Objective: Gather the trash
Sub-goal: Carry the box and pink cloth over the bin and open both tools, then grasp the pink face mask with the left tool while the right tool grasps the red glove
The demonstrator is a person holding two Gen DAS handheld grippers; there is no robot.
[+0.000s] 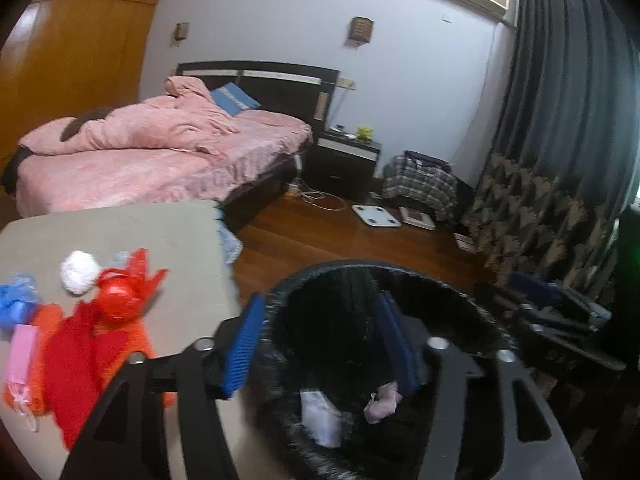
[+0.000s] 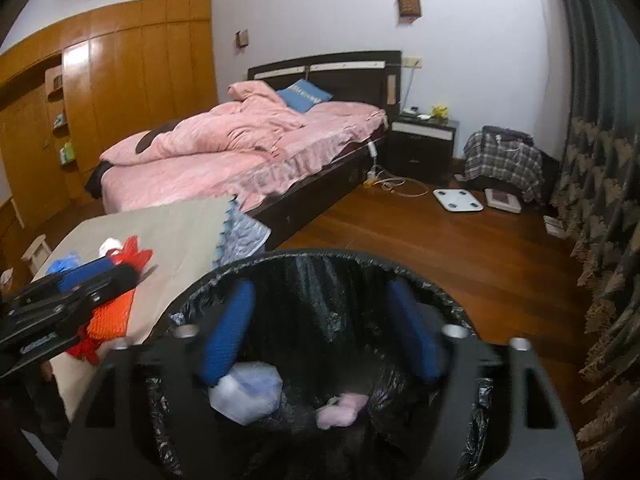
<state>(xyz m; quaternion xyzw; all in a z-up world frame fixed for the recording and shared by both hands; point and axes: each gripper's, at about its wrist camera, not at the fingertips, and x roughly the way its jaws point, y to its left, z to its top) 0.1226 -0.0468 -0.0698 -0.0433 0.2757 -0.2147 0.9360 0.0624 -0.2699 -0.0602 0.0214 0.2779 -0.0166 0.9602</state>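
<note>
A black-lined trash bin [image 1: 472, 304] [image 2: 448, 300] stands beside a beige table [image 1: 180, 240] [image 2: 180, 224]. Inside lie a white-blue wrapper [image 2: 248, 396] [image 1: 320, 416] and a pink wad [image 2: 340, 410] [image 1: 382, 402]. On the table lie a white paper ball [image 1: 80, 272], a red plastic bag [image 1: 120, 300], a blue bag [image 1: 16, 304], a pink wrapper [image 1: 22, 356] and an orange net [image 2: 110, 314]. My left gripper [image 1: 320, 340] is open and empty at the bin's near rim; it shows in the right wrist view [image 2: 96, 276]. My right gripper [image 2: 324, 328] is open and empty over the bin.
A bed with pink bedding [image 2: 240, 148] stands behind the table. A dark nightstand [image 2: 424, 144], a white scale [image 2: 458, 199], a clothes-covered chair [image 2: 504, 160] and cables lie on the wooden floor [image 2: 440, 248]. Dark curtains [image 2: 600, 160] hang at the right. A wardrobe [image 2: 100, 100] lines the left wall.
</note>
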